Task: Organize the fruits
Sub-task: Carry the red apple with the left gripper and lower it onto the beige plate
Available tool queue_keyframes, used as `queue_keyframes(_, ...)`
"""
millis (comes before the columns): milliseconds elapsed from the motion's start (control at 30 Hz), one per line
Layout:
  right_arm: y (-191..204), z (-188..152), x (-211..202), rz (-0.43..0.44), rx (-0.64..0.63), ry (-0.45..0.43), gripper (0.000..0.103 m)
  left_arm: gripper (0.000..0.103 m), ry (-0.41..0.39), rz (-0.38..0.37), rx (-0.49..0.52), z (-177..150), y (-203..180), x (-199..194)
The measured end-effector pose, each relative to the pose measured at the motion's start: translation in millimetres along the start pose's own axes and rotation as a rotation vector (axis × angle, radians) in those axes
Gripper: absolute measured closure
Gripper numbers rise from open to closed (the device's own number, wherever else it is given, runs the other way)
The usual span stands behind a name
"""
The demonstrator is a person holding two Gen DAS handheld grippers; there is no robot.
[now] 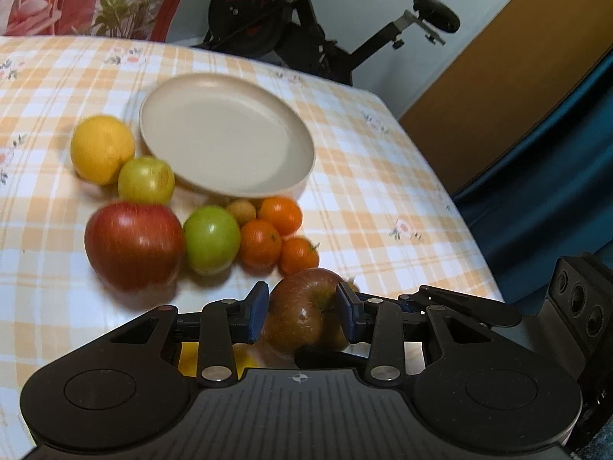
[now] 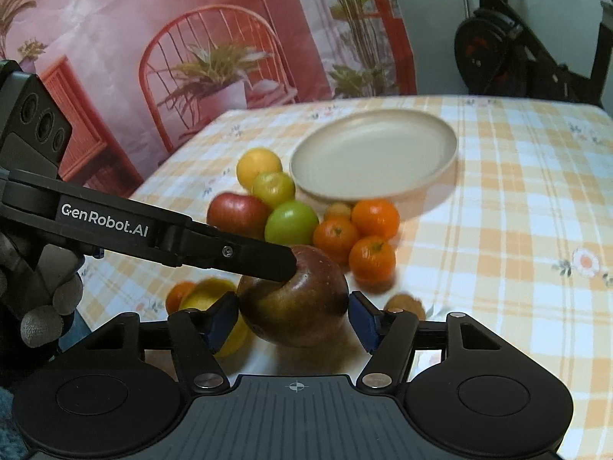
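Note:
A brownish-red apple (image 1: 302, 314) sits low over the checked tablecloth (image 1: 383, 199), gripped from two sides. My left gripper (image 1: 302, 306) is shut on it, blue pads pressing left and right. In the right wrist view the same apple (image 2: 295, 299) lies between the pads of my right gripper (image 2: 293, 314), which touch both its flanks. The left gripper's upper finger (image 2: 264, 258) rests in the apple's dimple. An empty beige plate (image 1: 226, 134) stands farther back. Before the plate lie a red apple (image 1: 134, 245), a green fruit (image 1: 212, 239) and three tangerines (image 1: 260, 243).
A yellow citrus (image 1: 101, 149) and a yellow-green fruit (image 1: 145, 180) lie left of the plate. Near the held apple are a yellow fruit (image 2: 207, 295) and a small brown fruit (image 2: 406, 304). A gloved hand (image 2: 42, 318) holds the left tool. An exercise bike (image 1: 287, 19) stands behind the table.

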State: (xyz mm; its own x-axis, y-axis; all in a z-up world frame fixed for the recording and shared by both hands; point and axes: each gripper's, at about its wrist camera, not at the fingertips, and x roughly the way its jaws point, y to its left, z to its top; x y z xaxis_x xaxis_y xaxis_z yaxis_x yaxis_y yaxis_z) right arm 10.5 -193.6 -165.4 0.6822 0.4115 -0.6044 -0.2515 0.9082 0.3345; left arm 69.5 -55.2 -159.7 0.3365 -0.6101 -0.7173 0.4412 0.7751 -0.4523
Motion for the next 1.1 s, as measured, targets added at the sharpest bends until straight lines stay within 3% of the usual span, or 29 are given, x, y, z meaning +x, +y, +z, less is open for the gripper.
queue_keyframes(533, 1.7, 97.0, 13.3, 0.028, -0.124, -0.124, 0.044, 0.062, -0.180, 0.048, 0.034, 77.1, 3.6, -28.8)
queue_keyframes(800, -5.5, 128.9, 51.6, 0.047, -0.139, -0.107, 0.044, 0.062, -0.178, 0.083, 0.040, 102.4, 24.6, -17.3)
queue_keyframes(1100, -24.0, 150.3, 113.9, 0.065, -0.132, -0.031, 0.044, 0.063, -0.128, 0.121, -0.024, 129.9, 67.8, 14.9)
